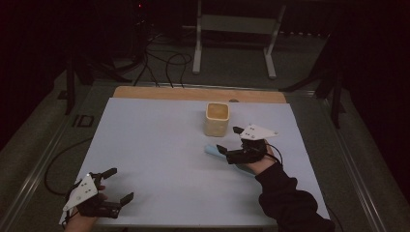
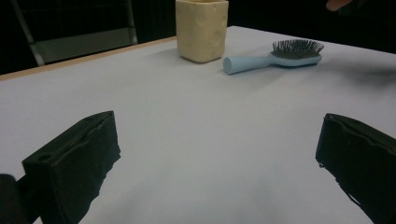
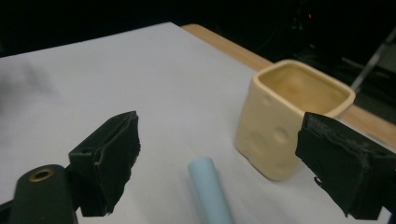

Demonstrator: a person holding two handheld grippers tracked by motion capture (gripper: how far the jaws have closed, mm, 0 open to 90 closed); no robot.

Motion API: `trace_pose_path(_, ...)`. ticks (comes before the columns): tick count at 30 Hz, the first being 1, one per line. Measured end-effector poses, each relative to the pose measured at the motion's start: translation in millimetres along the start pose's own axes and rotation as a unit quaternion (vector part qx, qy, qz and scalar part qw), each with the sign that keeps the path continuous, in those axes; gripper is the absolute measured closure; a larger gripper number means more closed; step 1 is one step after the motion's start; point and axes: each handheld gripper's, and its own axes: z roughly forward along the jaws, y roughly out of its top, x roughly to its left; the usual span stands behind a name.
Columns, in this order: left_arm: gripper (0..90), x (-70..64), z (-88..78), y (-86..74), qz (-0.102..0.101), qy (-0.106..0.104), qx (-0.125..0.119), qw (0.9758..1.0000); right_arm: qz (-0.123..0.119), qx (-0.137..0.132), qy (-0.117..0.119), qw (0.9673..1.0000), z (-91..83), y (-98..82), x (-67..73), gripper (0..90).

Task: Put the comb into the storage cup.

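On the pale sheet covering the table (image 1: 159,145), the person's right gripper (image 1: 231,139) hangs over a light blue hairbrush (image 2: 275,58). Its jaws stand wide apart and hold nothing. In the right gripper view the round end of the brush handle (image 3: 210,189) lies between the two black jaws, nearer the bottom edge, with clear table showing on either side of it; whether the jaws touch the table I cannot tell.

From the left gripper view the hairbrush lies flat, bristles up, its handle pointing toward a cream-coloured square cup (image 2: 201,29) and its head lying farther out toward the right side of the table. The handle end is near the cup but apart from it. The cup (image 1: 216,118) stands upright toward the far middle of the sheet, its walls dimpled with shallow round hollows, and the right gripper view looks down into its open mouth (image 3: 303,88). In the high view most of the brush is covered by the right gripper and hand; just the handle end (image 1: 211,151) pokes out to the left, in front of the cup.

The left gripper (image 1: 117,184) sits well away at the near left corner of the sheet, its grey three-cornered plate on top. Its jaws are also spread wide and empty, pointing across the bare sheet toward the cup and brush.

A strip of wooden tabletop (image 1: 193,93) shows beyond the sheet's far edge.
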Motion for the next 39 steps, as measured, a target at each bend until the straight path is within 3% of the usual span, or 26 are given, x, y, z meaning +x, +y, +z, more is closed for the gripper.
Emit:
trace_pose_path(10,0.0,0.2,-0.1,-0.2,0.000,-0.001,0.000,1.0000,0.008,0.052,-0.004,0.9986,27.6,-8.6,-8.2,22.7)
trace_pose_path(14,0.0,0.0,0.1,-0.3,0.000,-0.001,0.001,1.0000,0.008,0.067,-0.006,0.9977,36.2,-10.6,-11.5,34.8)
trace_pose_path(19,0.0,0.5,0.0,-0.4,-0.001,-0.002,0.000,1.0000,0.025,0.087,-0.007,0.9959,48.8,-13.6,-15.5,48.6)
trace_pose_path(26,0.0,0.2,0.2,-0.5,0.000,-0.003,0.001,1.0000,0.011,0.116,-0.018,0.9931,63.7,-17.2,-16.6,72.1)
trace_pose_path(31,0.0,0.4,0.0,-0.7,-0.001,-0.003,0.001,1.0000,0.002,0.132,-0.019,0.9911,70.9,-18.4,-14.1,81.1)
trace_pose_path(32,0.0,0.3,0.0,-0.7,0.000,-0.004,0.001,1.0000,0.005,0.149,-0.032,0.9883,76.8,-18.8,-12.6,89.7)
trace_pose_path(37,0.0,0.1,0.1,-0.7,-0.001,-0.003,0.002,1.0000,0.003,0.168,-0.040,0.9851,83.1,-19.7,-12.7,90.0)
trace_pose_path(38,0.0,0.2,0.1,-0.7,-0.001,-0.003,0.001,1.0000,0.001,0.187,-0.043,0.9813,89.5,-21.3,-11.0,90.0)
trace_pose_path(39,0.0,0.2,0.1,-0.8,-0.001,-0.004,0.001,1.0000,0.003,0.191,-0.044,0.9805,91.5,-21.8,-10.3,90.0)
